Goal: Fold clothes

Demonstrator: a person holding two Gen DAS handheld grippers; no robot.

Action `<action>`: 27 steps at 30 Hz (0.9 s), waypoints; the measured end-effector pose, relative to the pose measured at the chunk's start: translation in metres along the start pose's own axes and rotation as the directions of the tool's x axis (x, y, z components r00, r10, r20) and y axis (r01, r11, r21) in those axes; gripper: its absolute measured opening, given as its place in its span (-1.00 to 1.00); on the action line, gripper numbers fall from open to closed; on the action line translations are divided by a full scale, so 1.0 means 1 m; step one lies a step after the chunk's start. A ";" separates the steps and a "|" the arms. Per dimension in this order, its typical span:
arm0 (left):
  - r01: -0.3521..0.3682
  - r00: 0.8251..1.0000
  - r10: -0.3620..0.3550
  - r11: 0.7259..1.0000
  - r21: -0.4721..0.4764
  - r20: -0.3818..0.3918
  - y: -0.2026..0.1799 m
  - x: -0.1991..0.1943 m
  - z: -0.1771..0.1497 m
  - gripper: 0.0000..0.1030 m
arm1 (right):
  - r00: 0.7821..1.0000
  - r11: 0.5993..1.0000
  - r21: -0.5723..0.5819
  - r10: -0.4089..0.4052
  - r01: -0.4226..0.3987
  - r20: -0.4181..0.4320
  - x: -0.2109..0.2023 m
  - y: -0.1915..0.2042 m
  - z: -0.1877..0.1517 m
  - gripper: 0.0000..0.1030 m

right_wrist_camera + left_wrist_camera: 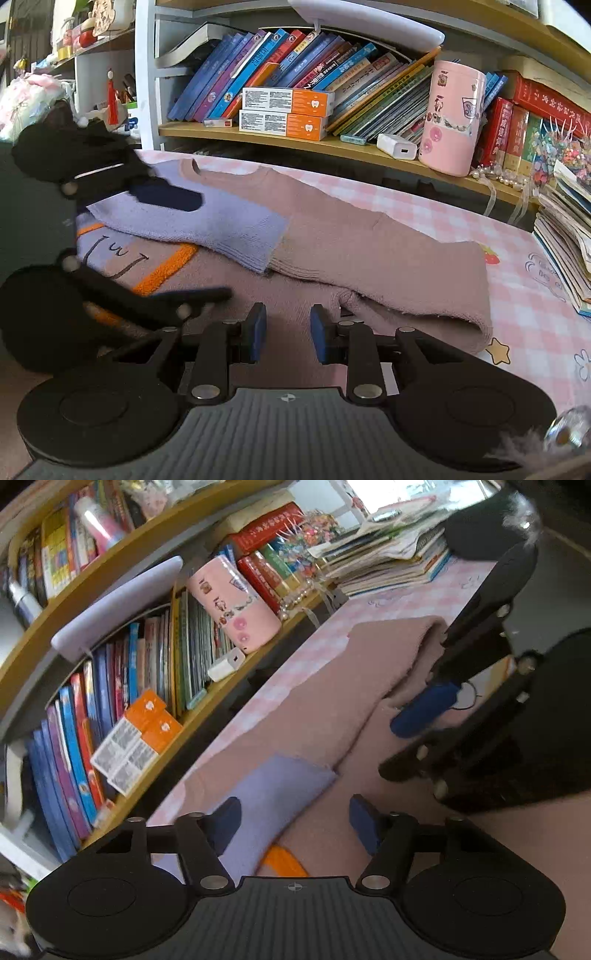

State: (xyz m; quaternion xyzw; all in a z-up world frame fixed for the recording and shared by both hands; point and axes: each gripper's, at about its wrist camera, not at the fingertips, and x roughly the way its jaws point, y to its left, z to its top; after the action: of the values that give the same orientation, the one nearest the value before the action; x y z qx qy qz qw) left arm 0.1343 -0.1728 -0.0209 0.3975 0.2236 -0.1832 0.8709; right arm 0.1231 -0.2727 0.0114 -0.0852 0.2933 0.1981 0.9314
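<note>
Left wrist view first: we see our left gripper with its blue pads spread, the lilac cuff of the pink sweater lying between them, not pinched. Beyond that cuff the right gripper reaches onto the sweater.

Right wrist view: our right gripper stands narrowly parted over the sweater, and we cannot tell whether it nips the knit. Left of it, the left gripper straddles the cuff. Behind the sweater runs the bookshelf.
</note>
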 end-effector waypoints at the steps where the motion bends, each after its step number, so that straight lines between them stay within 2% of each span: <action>1: -0.016 1.000 0.016 0.999 0.030 -0.002 -0.003 0.004 0.002 0.08 | 1.000 1.000 -0.002 -0.002 0.002 0.001 0.000 0.000 0.000 -0.51; 5: -0.035 0.999 0.036 0.994 0.106 -0.008 -0.011 0.018 0.011 -0.22 | 1.000 1.000 0.001 -0.001 0.001 0.004 0.000 0.000 0.000 -0.50; 7: -0.053 0.999 0.054 0.988 0.142 -0.001 -0.015 0.023 0.013 -0.23 | 1.000 1.000 0.003 0.000 0.000 0.005 0.000 0.000 0.000 -0.50; 9: -0.055 0.998 0.055 0.990 0.128 0.002 -0.013 0.027 0.012 -0.25 | 1.000 1.000 0.004 0.002 -0.002 0.006 0.000 0.000 0.000 -0.50; 10: -0.047 0.999 0.048 0.994 0.102 -0.007 -0.008 0.028 0.012 -0.35 | 1.000 1.000 0.005 0.004 -0.004 0.008 0.000 0.000 0.000 -0.50; 12: -0.025 0.999 0.026 0.999 0.031 -0.037 0.007 0.030 0.010 -0.85 | 1.000 1.000 0.012 0.010 -0.011 0.010 0.000 -0.001 -0.001 -0.50; 14: -0.052 0.999 0.053 0.997 -0.062 0.000 0.031 0.013 0.005 -0.88 | 1.000 1.000 0.023 0.019 -0.019 0.010 -0.001 -0.003 -0.001 -0.50; 16: -0.088 0.995 0.096 0.977 -0.193 0.034 0.072 -0.015 -0.005 -0.88 | 1.000 0.999 0.027 0.021 -0.021 0.010 -0.001 -0.003 -0.001 -0.49; 18: -0.138 0.987 0.159 0.939 -0.314 0.040 0.121 -0.045 -0.023 -0.88 | 1.000 0.999 0.030 0.023 -0.023 0.010 -0.001 -0.004 -0.001 -0.49; 19: -0.184 0.979 0.205 0.912 -0.366 0.019 0.147 -0.059 -0.037 -0.88 | 1.000 0.999 0.029 0.023 -0.023 0.010 -0.001 -0.004 -0.001 -0.49; 21: -0.305 0.950 0.306 0.854 -0.422 -0.068 0.191 -0.078 -0.069 -0.88 | 1.000 0.999 0.028 0.022 -0.023 0.011 0.000 -0.004 -0.002 -0.49; 23: -0.451 0.892 0.406 0.778 -0.437 -0.199 0.230 -0.090 -0.111 -0.88 | 1.000 0.999 0.025 0.021 -0.021 0.011 0.000 -0.004 -0.003 -0.49; 26: -0.565 0.825 0.443 0.664 -0.490 -0.351 0.265 -0.103 -0.170 -0.89 | 1.000 0.999 0.025 0.022 -0.022 0.010 0.001 -0.004 -0.003 -0.48; 27: -0.586 0.810 0.443 0.629 -0.510 -0.384 0.272 -0.107 -0.186 -0.89 | 1.000 0.999 0.025 0.022 -0.022 0.010 0.001 -0.004 -0.003 -0.48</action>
State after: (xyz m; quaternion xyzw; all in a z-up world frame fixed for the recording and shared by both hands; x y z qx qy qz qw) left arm 0.1348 0.1547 0.0938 0.1616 0.2419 0.2022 0.9351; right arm 0.1244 -0.2771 0.0086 -0.0693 0.2920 0.2052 0.9316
